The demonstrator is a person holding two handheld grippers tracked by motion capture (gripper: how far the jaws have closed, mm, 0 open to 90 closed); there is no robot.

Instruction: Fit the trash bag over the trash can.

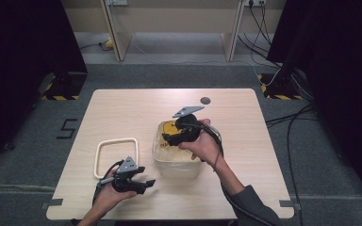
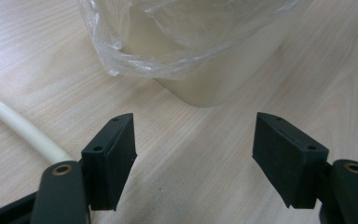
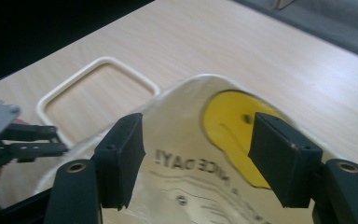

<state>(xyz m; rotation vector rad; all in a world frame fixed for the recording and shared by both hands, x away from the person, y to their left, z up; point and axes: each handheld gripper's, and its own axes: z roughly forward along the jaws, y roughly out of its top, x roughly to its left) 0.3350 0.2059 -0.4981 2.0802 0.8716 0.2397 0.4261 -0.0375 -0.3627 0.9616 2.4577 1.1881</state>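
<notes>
A cream plastic bin (image 1: 176, 162) lined with a thin clear bag (image 2: 168, 42) stands near the table's middle. The bag (image 3: 182, 121) carries a yellow smiley face (image 3: 228, 126) and mirrored lettering. My right gripper (image 1: 167, 139) hovers over the bin's far side, its jaws apart above the bag (image 1: 169, 127) with nothing pinched between them. A cream square ring (image 1: 117, 140) lies flat to the left of the bin. In front of the ring, my left gripper (image 1: 146, 184) points toward the bin's near corner (image 2: 214, 79), open and empty.
The light wooden table (image 1: 122, 106) has a small dark round cap (image 1: 205, 100) near its far edge. Cables trail over the grey floor at the right (image 1: 292, 122). The ring (image 2: 18, 126) passes close to the left gripper's left jaw.
</notes>
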